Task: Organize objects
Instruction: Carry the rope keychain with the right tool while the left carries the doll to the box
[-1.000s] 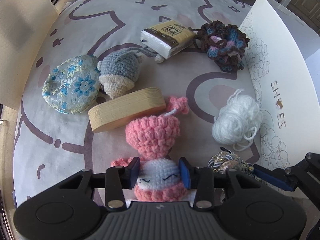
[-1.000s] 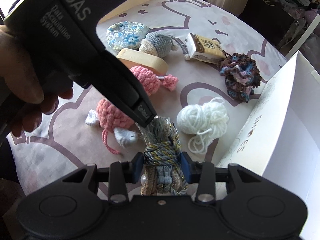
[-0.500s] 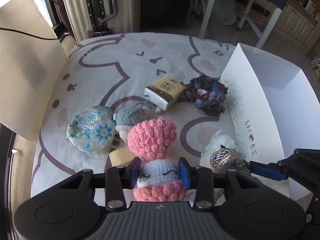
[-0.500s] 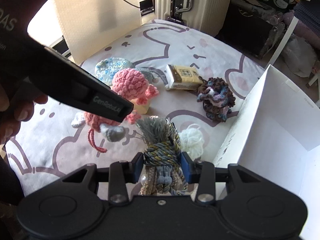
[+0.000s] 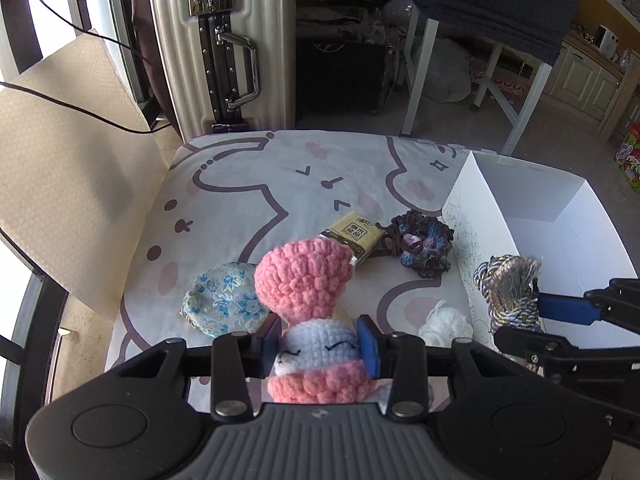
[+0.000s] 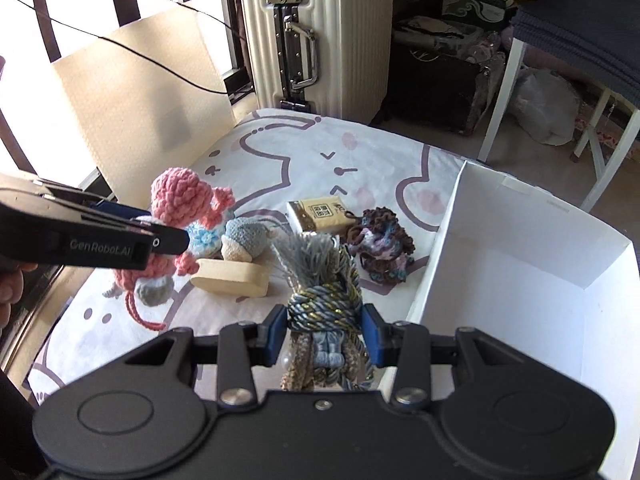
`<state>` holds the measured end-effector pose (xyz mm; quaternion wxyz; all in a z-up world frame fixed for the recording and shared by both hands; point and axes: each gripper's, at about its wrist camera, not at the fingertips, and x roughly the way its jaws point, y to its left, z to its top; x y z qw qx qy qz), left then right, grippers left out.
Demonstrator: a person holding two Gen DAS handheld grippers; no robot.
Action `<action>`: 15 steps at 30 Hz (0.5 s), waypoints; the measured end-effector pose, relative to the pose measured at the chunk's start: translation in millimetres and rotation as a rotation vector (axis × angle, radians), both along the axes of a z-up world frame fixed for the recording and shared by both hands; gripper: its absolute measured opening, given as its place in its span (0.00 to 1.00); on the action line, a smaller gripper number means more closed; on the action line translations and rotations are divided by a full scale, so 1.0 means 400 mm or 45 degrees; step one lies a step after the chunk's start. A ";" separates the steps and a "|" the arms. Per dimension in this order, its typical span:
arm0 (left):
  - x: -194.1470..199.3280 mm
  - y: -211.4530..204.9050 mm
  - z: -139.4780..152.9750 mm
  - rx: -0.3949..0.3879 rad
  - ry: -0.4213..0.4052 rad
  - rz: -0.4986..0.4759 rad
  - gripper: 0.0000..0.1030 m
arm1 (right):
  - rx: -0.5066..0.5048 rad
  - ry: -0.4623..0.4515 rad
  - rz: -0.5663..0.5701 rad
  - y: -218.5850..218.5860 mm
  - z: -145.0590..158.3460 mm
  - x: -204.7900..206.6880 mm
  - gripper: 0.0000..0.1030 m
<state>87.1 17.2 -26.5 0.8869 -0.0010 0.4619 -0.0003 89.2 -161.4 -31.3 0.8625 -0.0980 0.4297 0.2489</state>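
Both grippers were loaded: the left gripper (image 5: 319, 338) pinched a pink crochet doll (image 5: 308, 304) by its pale head, and the right gripper (image 6: 324, 330) pinched a knotted cord tassel (image 6: 320, 280), fringe pointing forward. Taking the white shoe box (image 6: 520, 264) as landmark, the tassel hung just beside its near left wall. The doll was farther left, above the cat-print cloth (image 5: 248, 184), so I judged the right hand nearer.

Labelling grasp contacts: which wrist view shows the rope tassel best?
Right wrist. The rope tassel sits centred there, the right gripper shut on its knotted middle, fringe and cords both visible. The left wrist view shows it only at the right edge, small, part hidden by the gripper, before the white box.
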 end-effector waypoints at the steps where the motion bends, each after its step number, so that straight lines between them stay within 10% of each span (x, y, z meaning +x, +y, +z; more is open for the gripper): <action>1: -0.006 -0.004 0.004 0.009 -0.012 -0.008 0.41 | 0.016 -0.001 -0.014 -0.002 0.005 0.000 0.40; 15: -0.045 -0.010 0.025 0.018 -0.056 -0.006 0.41 | 0.121 -0.011 -0.176 -0.016 0.033 0.000 0.40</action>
